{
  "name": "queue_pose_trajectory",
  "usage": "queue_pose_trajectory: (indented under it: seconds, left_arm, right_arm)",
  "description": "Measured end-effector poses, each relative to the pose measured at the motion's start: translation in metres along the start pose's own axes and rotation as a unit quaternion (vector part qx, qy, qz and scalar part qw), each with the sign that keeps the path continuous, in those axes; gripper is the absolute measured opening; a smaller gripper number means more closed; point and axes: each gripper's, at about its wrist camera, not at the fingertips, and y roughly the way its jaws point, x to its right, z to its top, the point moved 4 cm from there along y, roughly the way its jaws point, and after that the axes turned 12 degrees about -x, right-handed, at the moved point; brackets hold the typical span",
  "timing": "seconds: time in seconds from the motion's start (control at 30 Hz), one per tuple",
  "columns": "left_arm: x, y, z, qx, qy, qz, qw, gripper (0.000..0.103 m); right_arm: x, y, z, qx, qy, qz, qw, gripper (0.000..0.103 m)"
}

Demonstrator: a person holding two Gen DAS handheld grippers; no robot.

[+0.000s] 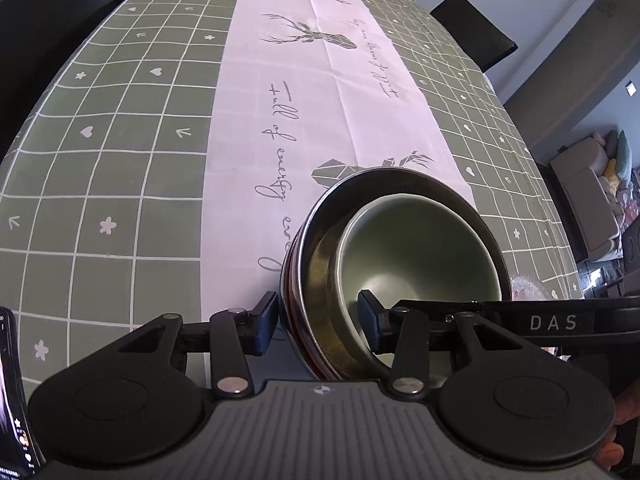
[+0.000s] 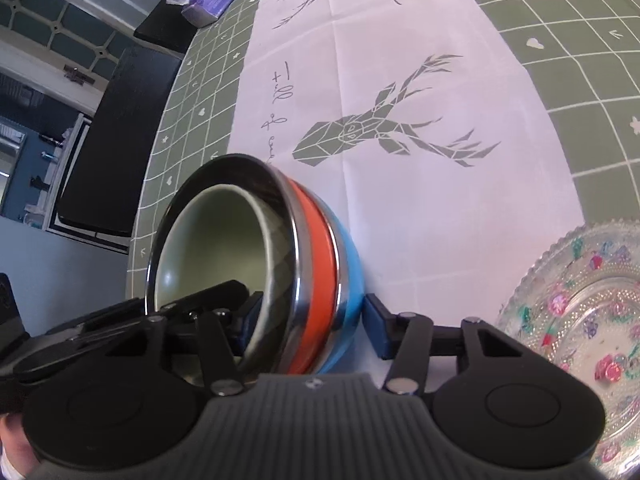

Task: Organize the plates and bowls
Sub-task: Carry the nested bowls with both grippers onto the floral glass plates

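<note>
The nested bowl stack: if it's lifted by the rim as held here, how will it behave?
The bowl stack looks rigid. Its polished metal rims may slip between the fingers. The green inner bowl sits off-centre and loose, so it could shift or rattle. The stack probably feels heavy at one edge.

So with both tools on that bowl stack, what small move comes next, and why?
Probably carry the stack toward the glass plate and set it down level. The green bowl sits nested in the metal bowls, tilted, with the left tool and right tool each straddling the rim, one finger inside and one outside. The plate lies bare just to the right.
</note>
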Motion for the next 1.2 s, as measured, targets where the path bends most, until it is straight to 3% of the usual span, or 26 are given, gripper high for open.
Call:
queue_pose_trajectory:
  seconds: [0.13,0.6,0.93,1.2]
  left_arm:
    - [0.002,0.000,0.002,-0.011,-0.013,0.012,0.9998,0.047]
    - [0.020,-0.018,0.006,-0.036,-0.037,0.014,0.9985,0.047]
    - [0.074,-0.024,0.007,-0.044,-0.001,0.001,0.9990,0.047]
    - [0.123,-0.005,0.000,-0.068,0.020,-0.015,0.9974,0.047]
  right_arm:
    - [0.002,-0.001,0.002,-0.010,0.033,0.003,0.999,0.047]
    - [-0.005,-0.025,0.002,-0.016,0.032,-0.007,0.999,0.047]
    - [0.020,-0.077,-0.011,0.003,0.027,-0.021,0.999,0.046]
    - [0.061,-0.110,-0.027,0.016,0.044,-0.042,0.998,0.046]
